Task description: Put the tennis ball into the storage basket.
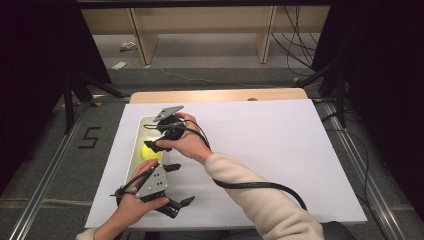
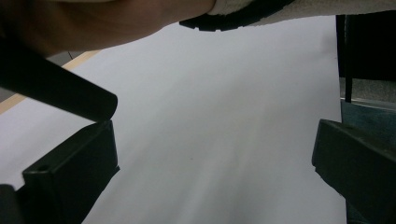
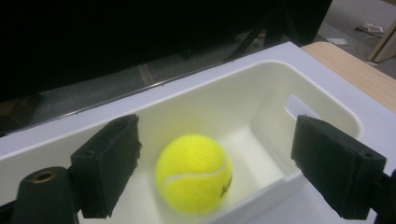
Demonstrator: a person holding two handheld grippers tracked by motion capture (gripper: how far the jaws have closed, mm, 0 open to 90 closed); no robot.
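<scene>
A yellow tennis ball (image 1: pixel 150 153) (image 3: pixel 194 173) lies inside a white bin (image 1: pixel 137 142) (image 3: pixel 261 70) at the left of the table. My right gripper (image 1: pixel 154 136) (image 3: pixel 219 154), held by a hand reaching across, hovers just above the bin. It is open, with one jaw on each side of the ball and neither touching it. My left gripper (image 1: pixel 181 185) (image 2: pixel 210 154) is near the table's front left, open over the bare white sheet with nothing between its jaws.
A white sheet (image 1: pixel 260 150) (image 2: pixel 224 102) covers the table; a strip of wooden tabletop (image 1: pixel 220 95) shows at the back. The right forearm in a cream sleeve (image 1: pixel 260 200) and its black cable (image 1: pixel 260 186) cross the front middle. Metal rails run along both sides.
</scene>
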